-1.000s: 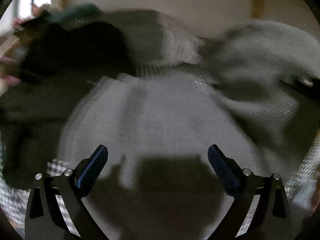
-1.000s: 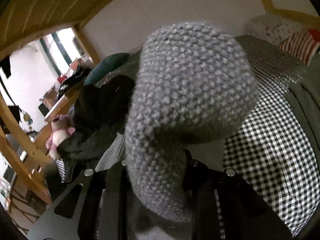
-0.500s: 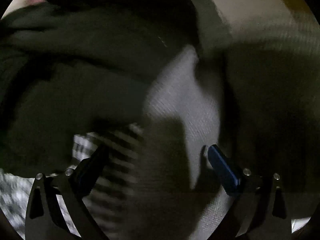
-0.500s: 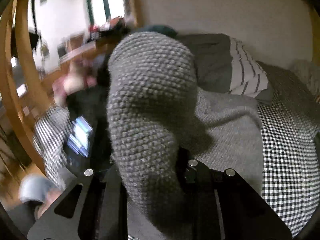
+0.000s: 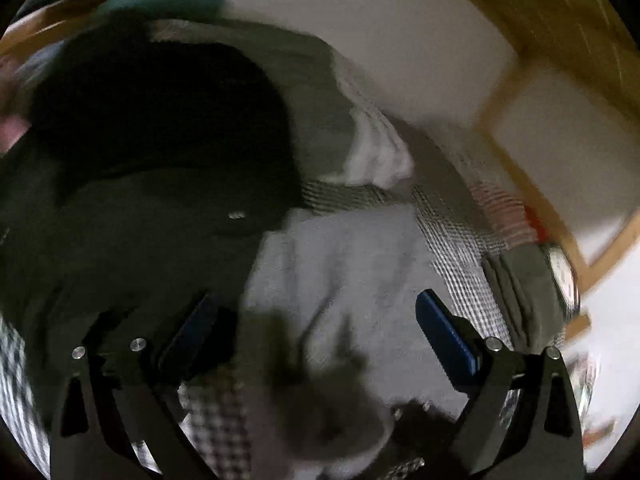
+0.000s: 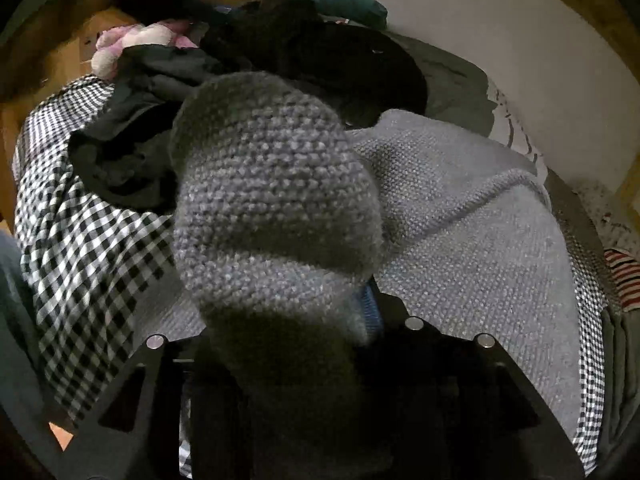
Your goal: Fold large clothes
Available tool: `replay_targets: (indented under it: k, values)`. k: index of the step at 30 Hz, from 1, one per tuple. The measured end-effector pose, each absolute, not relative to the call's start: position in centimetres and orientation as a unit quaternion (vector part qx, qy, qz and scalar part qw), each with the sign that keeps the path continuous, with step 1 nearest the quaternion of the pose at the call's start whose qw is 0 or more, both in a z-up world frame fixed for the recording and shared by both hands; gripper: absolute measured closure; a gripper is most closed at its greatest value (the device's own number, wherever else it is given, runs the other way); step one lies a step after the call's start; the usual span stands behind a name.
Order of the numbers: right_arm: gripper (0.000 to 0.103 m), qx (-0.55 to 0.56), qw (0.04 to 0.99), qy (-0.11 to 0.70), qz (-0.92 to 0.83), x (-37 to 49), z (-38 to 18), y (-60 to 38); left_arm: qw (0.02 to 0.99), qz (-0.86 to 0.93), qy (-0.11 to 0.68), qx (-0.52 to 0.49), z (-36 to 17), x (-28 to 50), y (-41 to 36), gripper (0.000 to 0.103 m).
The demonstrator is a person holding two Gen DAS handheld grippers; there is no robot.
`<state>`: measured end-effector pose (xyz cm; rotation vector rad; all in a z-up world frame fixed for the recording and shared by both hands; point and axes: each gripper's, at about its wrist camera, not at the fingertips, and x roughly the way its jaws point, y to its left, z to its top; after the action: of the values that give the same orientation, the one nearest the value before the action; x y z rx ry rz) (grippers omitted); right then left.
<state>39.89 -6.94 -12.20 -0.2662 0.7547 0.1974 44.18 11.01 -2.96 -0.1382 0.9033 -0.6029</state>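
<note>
A grey knit sweater (image 6: 472,240) lies spread on the checked bed sheet (image 6: 80,240). A thick fold of the sweater (image 6: 272,184) bulges up out of my right gripper (image 6: 288,300) and hides most of both fingers. Its jaws are opening, the fold is still between them, and one blue pad (image 6: 370,308) shows against the knit's right edge. In the blurred left wrist view, my left gripper (image 5: 316,332) hovers open over the sweater's pale body (image 5: 352,264), nothing between its blue pads (image 5: 444,336).
A heap of black and dark green clothes (image 6: 320,60) lies behind and left of the sweater. A pink plush toy (image 6: 132,40) and a teal cushion (image 6: 348,4) sit at the back. A striped pillow (image 5: 380,152), a wooden bed frame (image 5: 540,184) and the white wall close off the right.
My right gripper has swung down and rolled toward the bed with the knit fold in it, and a blue pad now shows. My left gripper has pulled back from the dark heap.
</note>
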Motion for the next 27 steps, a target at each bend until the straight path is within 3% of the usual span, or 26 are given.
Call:
replay_targets:
  k: [7, 11, 13, 17, 18, 22, 27]
  values:
    - [0.062, -0.119, 0.918, 0.360, 0.117, 38.0, -12.4, -6.9, 0.763, -0.298, 0.554, 0.147, -10.8, 50.5, -2.9, 0.005]
    - [0.062, -0.122, 0.917, 0.354, 0.136, 36.3, -12.3, -7.2, 0.734, -0.308, 0.598, 0.092, -12.0, 54.0, -2.5, 0.005]
    - [0.058, -0.108, 0.914, 0.356, 0.162, 35.3, -11.5, -7.5, 0.739, -0.311, 0.589, 0.097, -12.4, 53.5, -2.2, 0.004]
    - [0.010, -0.057, 0.924, 0.300, 0.230, 31.2, -6.4, -10.6, 0.775, -0.325, 0.533, 0.102, -12.0, 51.4, -1.4, 0.004]
    - [0.005, -0.056, 0.933, 0.279, 0.219, 30.5, -5.0, -11.6, 0.783, -0.327, 0.520, 0.100, -12.0, 51.0, -1.2, 0.004]
    - [0.004, -0.027, 0.949, 0.295, 0.108, 32.7, -2.7, -17.9, 0.825, -0.323, 0.450, 0.112, -10.2, 48.5, 0.2, 0.004]
    - [0.004, 0.009, 0.897, 0.439, 0.058, 39.2, -9.9, -21.9, 0.893, -0.244, 0.364, 0.100, -6.4, 43.4, 2.5, 0.005]
